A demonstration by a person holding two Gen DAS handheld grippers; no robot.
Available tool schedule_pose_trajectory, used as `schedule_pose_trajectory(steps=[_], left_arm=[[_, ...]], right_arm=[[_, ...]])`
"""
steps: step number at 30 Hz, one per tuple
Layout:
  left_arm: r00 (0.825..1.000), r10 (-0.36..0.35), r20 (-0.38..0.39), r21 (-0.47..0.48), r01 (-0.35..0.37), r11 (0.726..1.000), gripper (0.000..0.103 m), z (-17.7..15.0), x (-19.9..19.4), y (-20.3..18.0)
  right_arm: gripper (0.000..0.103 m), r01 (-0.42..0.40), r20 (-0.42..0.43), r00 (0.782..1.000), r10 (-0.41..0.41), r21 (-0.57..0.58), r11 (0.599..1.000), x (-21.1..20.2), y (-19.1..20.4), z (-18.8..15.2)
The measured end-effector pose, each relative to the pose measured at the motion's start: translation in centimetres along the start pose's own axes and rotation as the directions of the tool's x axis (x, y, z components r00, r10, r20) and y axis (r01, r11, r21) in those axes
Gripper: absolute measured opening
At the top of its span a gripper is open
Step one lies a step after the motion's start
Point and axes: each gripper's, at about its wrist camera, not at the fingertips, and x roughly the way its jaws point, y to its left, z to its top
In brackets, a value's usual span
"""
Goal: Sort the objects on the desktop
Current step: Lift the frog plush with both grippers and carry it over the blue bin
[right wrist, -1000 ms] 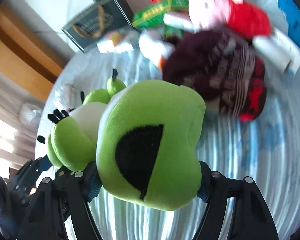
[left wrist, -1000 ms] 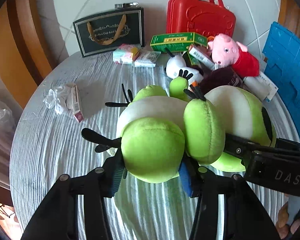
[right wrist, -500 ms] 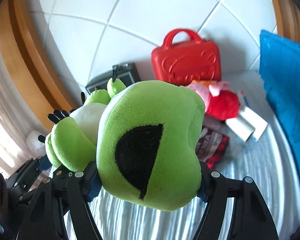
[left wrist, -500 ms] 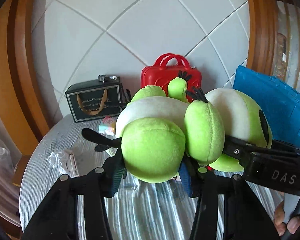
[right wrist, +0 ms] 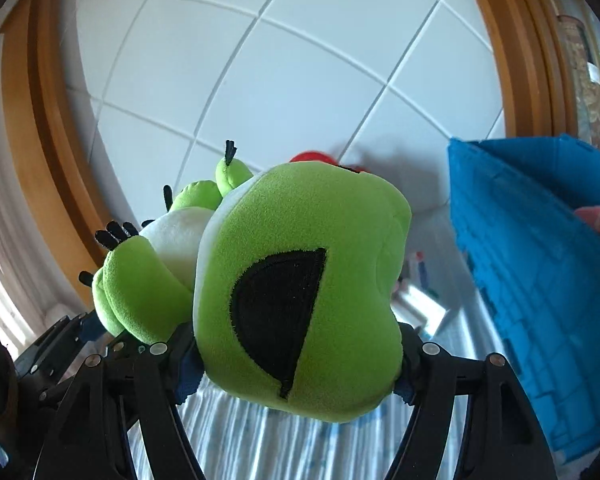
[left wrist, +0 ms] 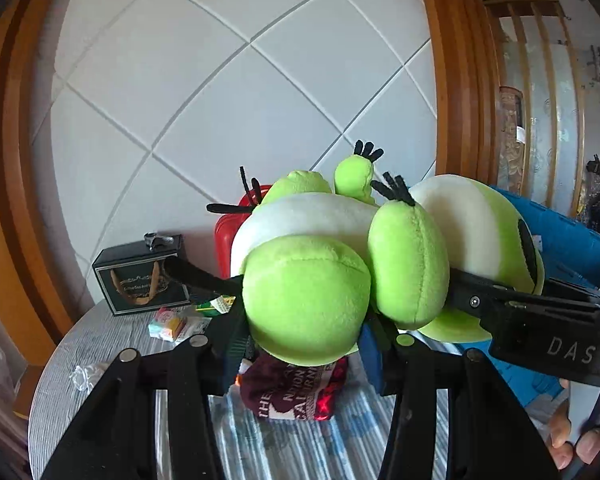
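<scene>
Both tongs grip green plush frog; airborne.

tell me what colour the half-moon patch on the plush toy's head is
Black, set in the bright green plush toy; it shows best in the right wrist view.

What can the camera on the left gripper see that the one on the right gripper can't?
Only the left wrist view shows the black gift box, the maroon printed pouch and the small packets on the table. Only the right wrist view shows the plush's black eye patch up close. Both show the green frog plush gripped by the left gripper and right gripper, the blue bin and the tiled wall.
</scene>
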Motion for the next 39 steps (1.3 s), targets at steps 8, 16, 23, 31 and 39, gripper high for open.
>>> schedule_pose_trajectory(steps=[8,16,23,31,39], left_arm=[[0.992,-0.091,0.087,0.038,0.088,0.995,0.048,3.3,-2.1,-12.4],[0.972,-0.219,0.086,0.069,0.214,0.974,0.049,5.1,-1.7,-27.6],[0.959,-0.282,-0.003,0.055,0.282,0.958,0.049,4.1,0.2,-37.8],[0.951,-0.294,-0.097,0.060,0.300,0.952,0.050,3.2,3.1,-43.5],[0.945,-0.284,-0.159,0.043,0.294,0.955,0.053,2.9,5.6,-45.1]], right_arm=[[0.073,0.058,0.107,0.993,-0.058,0.003,0.998,-8.6,-8.6,2.8],[0.073,0.164,0.142,0.975,-0.168,0.043,0.986,-17.0,-21.2,4.2],[0.073,0.242,0.080,0.966,-0.246,0.064,0.968,-20.2,-31.2,3.8],[0.073,0.256,0.010,0.966,-0.258,0.110,0.960,-20.6,-38.4,3.3],[0.073,0.246,-0.034,0.969,-0.244,0.133,0.960,-18.8,-42.0,2.6]])
